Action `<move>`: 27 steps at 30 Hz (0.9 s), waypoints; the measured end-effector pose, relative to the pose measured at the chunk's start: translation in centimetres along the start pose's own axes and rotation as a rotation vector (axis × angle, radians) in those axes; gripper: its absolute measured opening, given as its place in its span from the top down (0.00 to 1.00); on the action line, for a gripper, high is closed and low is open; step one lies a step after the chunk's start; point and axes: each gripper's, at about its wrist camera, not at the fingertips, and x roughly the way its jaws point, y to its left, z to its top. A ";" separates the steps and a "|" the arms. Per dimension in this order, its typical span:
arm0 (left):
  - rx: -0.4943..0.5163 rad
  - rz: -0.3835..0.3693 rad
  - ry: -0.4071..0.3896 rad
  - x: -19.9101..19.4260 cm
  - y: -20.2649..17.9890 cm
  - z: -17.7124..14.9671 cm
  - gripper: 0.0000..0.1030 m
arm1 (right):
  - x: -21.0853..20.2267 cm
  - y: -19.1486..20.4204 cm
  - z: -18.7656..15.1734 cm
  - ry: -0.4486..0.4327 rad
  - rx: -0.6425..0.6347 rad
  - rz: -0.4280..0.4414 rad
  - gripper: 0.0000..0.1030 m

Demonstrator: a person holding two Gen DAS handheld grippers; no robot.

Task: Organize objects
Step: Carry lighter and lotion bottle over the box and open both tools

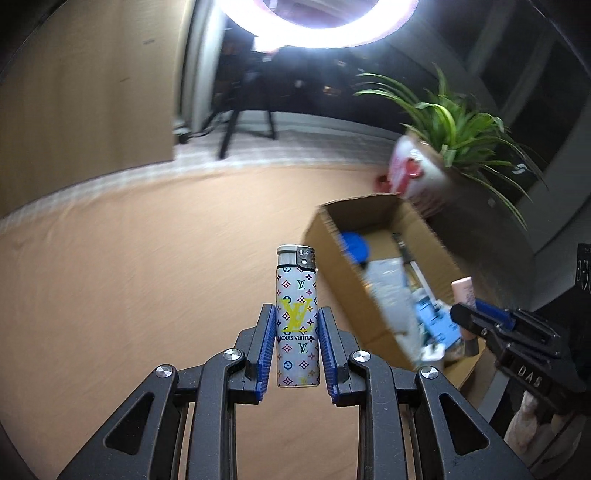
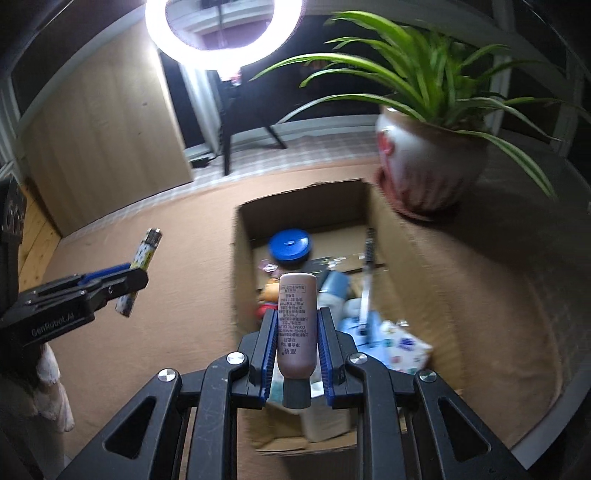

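My left gripper [image 1: 297, 328] is shut on a white patterned lighter [image 1: 297, 317], held upright above the brown table, left of the cardboard box [image 1: 332, 236]. The lighter also shows in the right wrist view [image 2: 142, 266]. My right gripper [image 2: 297, 328] is shut on a pinkish-brown cosmetic tube [image 2: 297, 325], cap toward the camera, held above the near end of the open box [image 2: 243, 273]. The tube shows in the left wrist view [image 1: 466, 295] too. The box holds a blue round lid [image 2: 290, 245], packets and several small items.
A potted spider plant [image 2: 424, 166] in a red-and-white pot stands just behind and right of the box. A ring light [image 2: 225, 33] on a tripod stands behind the table. A wooden cabinet [image 2: 103, 147] is at the back left. The table's round edge [image 2: 561, 387] curves at the right.
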 end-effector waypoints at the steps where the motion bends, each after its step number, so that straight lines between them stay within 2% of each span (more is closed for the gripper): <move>1: 0.014 -0.007 -0.001 0.4 -0.9 0.5 0.76 | -0.1 -0.5 0.1 -0.004 0.004 -0.007 0.82; 11: 0.102 -0.051 0.019 5.7 -7.7 3.9 0.76 | -0.4 -3.7 0.8 -0.021 0.025 -0.035 0.82; 22: 0.159 -0.058 0.031 10.0 -12.1 6.2 0.76 | 0.3 -5.1 1.1 -0.017 0.016 -0.038 0.81; 23: 0.164 -0.060 0.031 10.3 -12.4 6.3 0.76 | 0.2 -5.1 1.1 -0.024 0.017 -0.036 0.80; 24: 0.164 -0.053 0.020 10.6 -12.6 6.6 0.75 | 0.2 -5.2 1.2 -0.028 0.017 -0.040 0.74; 25: 0.163 -0.048 0.015 10.7 -12.8 6.8 0.67 | 0.1 -5.3 1.2 -0.032 0.015 -0.046 0.69; 26: 0.160 -0.045 0.019 10.9 -12.8 6.9 0.53 | -0.1 -5.3 1.2 -0.039 0.013 -0.046 0.63; 27: 0.157 -0.051 0.013 11.0 -12.9 7.1 0.51 | -0.2 -5.3 1.2 -0.043 0.011 -0.046 0.61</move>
